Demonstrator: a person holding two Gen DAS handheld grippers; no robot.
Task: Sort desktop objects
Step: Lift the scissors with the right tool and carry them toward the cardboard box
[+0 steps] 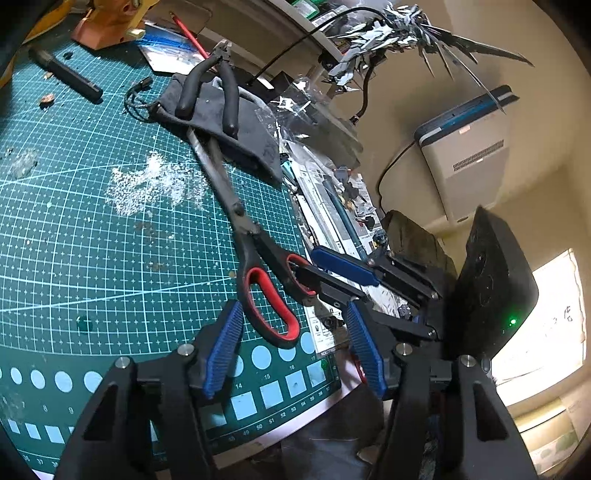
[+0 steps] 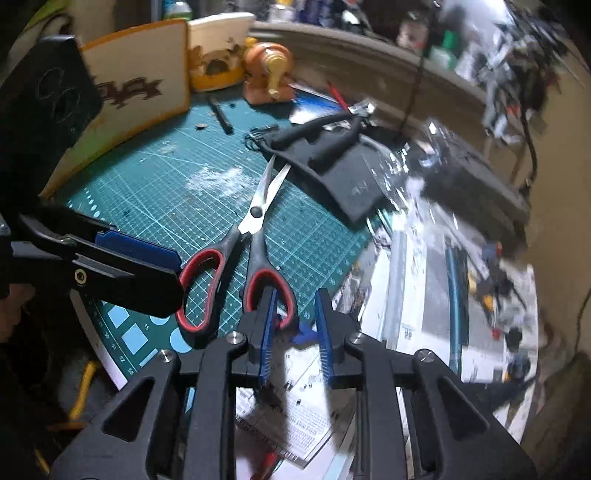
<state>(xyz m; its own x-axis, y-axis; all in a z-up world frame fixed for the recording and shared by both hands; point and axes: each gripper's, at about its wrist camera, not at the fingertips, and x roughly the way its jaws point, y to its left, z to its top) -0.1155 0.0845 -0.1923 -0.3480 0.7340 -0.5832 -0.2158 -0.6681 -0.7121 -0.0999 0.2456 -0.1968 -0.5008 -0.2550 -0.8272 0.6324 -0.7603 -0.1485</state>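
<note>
Lying between both grippers' open jaws, scissors [image 1: 255, 254] on cutting mat [image 1: 92, 229].

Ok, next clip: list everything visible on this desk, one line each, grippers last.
cutting mat: one, green, covers the desk
scissors: one, red-black handles, on the mat, blade tips under the pouch
pouch: one, dark grey, far side of the mat
pliers: one, black grips, on the pouch
marker: one, black, far mat edge
pencil: one, red, beyond the pliers
figurine: one, orange, behind the mat
printed sheets: several, white, right of the mat
left gripper: open, astride one scissor loop
right gripper: open, one finger in the other loop
</note>
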